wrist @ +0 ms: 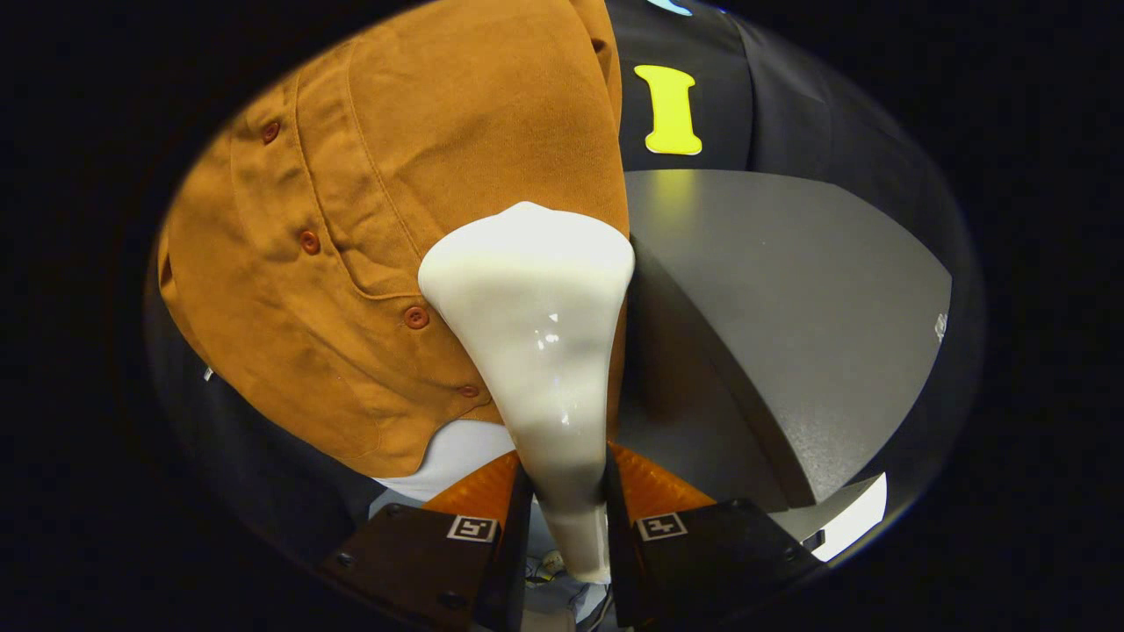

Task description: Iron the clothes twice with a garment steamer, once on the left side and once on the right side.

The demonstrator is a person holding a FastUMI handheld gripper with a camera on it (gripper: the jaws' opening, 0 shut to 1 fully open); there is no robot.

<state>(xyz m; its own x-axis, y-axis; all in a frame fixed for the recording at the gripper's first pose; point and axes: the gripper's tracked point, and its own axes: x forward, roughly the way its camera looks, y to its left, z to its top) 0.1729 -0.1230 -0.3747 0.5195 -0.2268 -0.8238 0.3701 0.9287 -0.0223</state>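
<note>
Gripper (566,518): clamped on the garment steamer, both fingers pressed against the narrow handle, one on each side.
Garment steamer (536,351): white and glossy, the handle rose from between the fingers and widened into a flared head beyond them; the head's far edge lay against the shirt.
Shirt (395,219): brown-orange fabric, hanging ahead of the gripper, with a row of round buttons (416,317) down the placket and a stitched pocket seam beside it. The steamer head met the cloth on the side of the button row nearer the table, close to the shirt's edge.
White fabric (457,456): a pale patch showed below the shirt's lower hem, just beside the steamer handle; what it belonged to could not be told.
Table (790,307): dark grey top, beside the shirt, its near corner close to the steamer head; the shirt's edge hung just beside the table's edge.
</note>
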